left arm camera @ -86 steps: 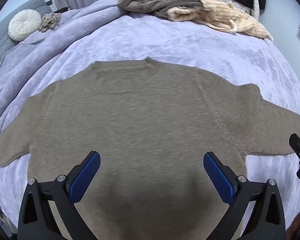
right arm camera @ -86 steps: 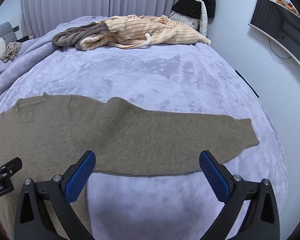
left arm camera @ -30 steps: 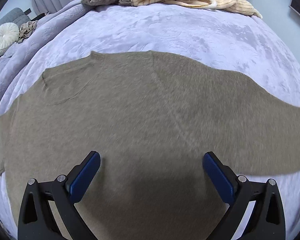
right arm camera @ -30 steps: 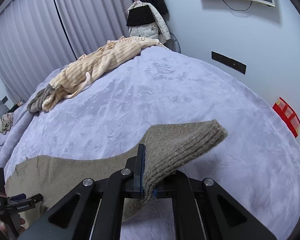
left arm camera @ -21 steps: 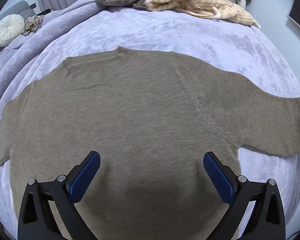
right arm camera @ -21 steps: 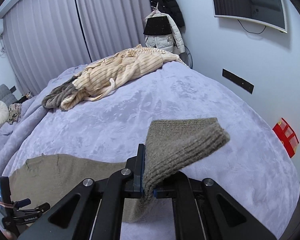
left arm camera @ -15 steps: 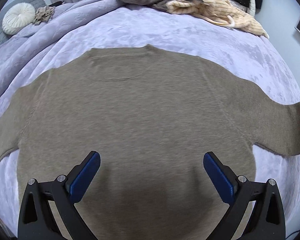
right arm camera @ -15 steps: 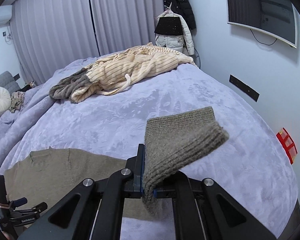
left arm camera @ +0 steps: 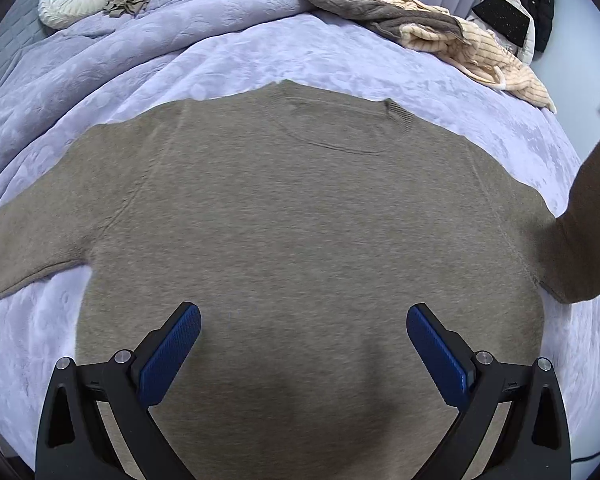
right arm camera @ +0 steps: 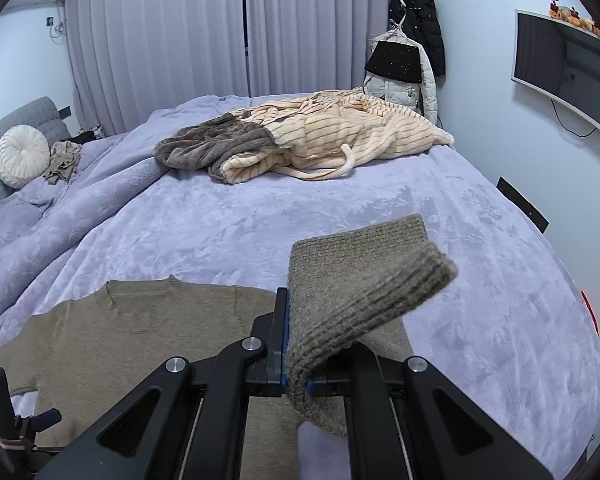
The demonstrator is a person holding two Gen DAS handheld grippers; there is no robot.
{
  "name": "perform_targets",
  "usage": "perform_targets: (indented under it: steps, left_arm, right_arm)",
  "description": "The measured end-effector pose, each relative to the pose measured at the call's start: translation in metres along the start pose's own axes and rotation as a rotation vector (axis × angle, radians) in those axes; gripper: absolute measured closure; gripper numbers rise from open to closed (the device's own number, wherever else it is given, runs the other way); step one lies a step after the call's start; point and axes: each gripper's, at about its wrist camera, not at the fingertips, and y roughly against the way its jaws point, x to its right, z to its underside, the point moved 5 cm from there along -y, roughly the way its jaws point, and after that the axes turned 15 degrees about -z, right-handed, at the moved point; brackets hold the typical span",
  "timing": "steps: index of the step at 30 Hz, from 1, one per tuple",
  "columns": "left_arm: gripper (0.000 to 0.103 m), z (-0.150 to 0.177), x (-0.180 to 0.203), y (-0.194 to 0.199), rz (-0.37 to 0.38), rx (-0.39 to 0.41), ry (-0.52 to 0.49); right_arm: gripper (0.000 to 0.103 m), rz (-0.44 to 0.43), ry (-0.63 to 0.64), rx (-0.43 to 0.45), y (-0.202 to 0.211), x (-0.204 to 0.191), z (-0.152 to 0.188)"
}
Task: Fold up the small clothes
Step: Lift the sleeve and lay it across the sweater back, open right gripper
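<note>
A taupe knitted sweater (left arm camera: 300,220) lies flat on the lavender bed (left arm camera: 340,52), neckline at the far side. My left gripper (left arm camera: 303,344) is open and empty, hovering over the sweater's lower body. Its left sleeve (left arm camera: 24,252) lies spread out. My right gripper (right arm camera: 296,364) is shut on the right sleeve's cuff (right arm camera: 356,280) and holds it lifted above the bed. The raised sleeve (left arm camera: 588,220) shows at the right edge of the left wrist view. The sweater body (right arm camera: 140,332) shows in the right wrist view too.
A heap of cream striped and grey-brown clothes (right arm camera: 300,140) lies at the far side of the bed. A round white cushion (right arm camera: 20,156) and a small beige garment (right arm camera: 64,164) sit at the far left. A wall screen (right arm camera: 560,64) and hanging coats (right arm camera: 408,52) are on the right.
My right gripper closed on the right sleeve's cuff and lifted it off the bed, carrying it inward. My left gripper stayed open and its view swung right over the sweater.
</note>
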Motion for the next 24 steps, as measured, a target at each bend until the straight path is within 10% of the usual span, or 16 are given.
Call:
perform_targets:
  steps: [24]
  left_arm:
    - [0.000, 0.018, -0.117, -0.031, 0.048, -0.029, 0.136]
  right_arm:
    - [0.097, -0.018, 0.174, -0.122, -0.097, -0.180, 0.036]
